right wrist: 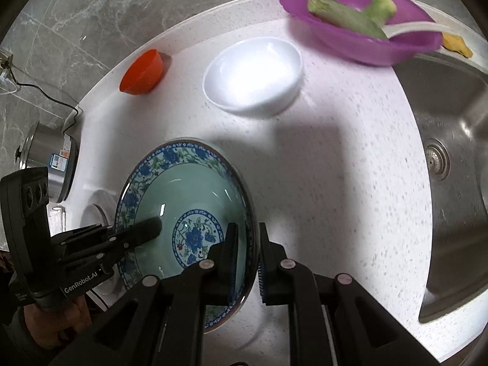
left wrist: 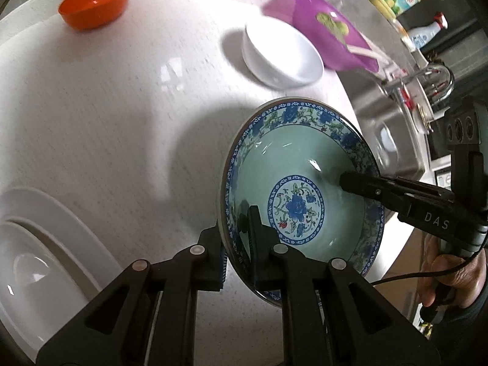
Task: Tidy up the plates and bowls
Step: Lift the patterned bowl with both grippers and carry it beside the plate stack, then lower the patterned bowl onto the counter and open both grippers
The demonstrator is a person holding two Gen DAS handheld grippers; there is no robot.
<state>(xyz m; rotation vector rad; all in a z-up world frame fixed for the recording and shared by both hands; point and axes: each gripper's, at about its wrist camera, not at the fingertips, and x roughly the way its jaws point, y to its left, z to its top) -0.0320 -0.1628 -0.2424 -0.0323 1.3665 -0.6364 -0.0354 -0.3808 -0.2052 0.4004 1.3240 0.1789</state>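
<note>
Left gripper (left wrist: 236, 244): nearest the left wrist camera; its jaws were clenched on the near rim of the blue-and-green floral bowl, one finger outside the wall, the other inside.
Right gripper (right wrist: 247, 250): nearest the right wrist camera; its jaws were clenched on the opposite rim of the same bowl, one finger inside, one outside.
Blue-and-green floral bowl (left wrist: 302, 189): gripped on two sides of its rim by both grippers and tilted; pale green inside, with a blue flower medallion at the bottom and a blue floral band round the rim. Whether its foot touched the tabletop could not be told.
Tabletop (left wrist: 122, 116): white, speckled, beneath the floral bowl.
White bowl (right wrist: 253, 74): upright on the tabletop beyond the floral bowl, well apart from it.
Orange bowl (right wrist: 141, 71): on the tabletop at its back edge, beyond the floral bowl and to the left of the white bowl.
Purple bowl (right wrist: 360, 21): beyond the floral bowl, past the white bowl, holding green vegetable pieces (right wrist: 350, 12) and a white spoon (right wrist: 414, 27).
Sink (right wrist: 451, 140): stainless steel, set into the tabletop on the right side of the floral bowl.
White plates (left wrist: 45, 244): stacked on the left side of the floral bowl.
Steel pot (right wrist: 48, 164): on the left side of the floral bowl, near the wall.
Hand (left wrist: 451, 274): held the right gripper's handle beside the floral bowl.
</note>
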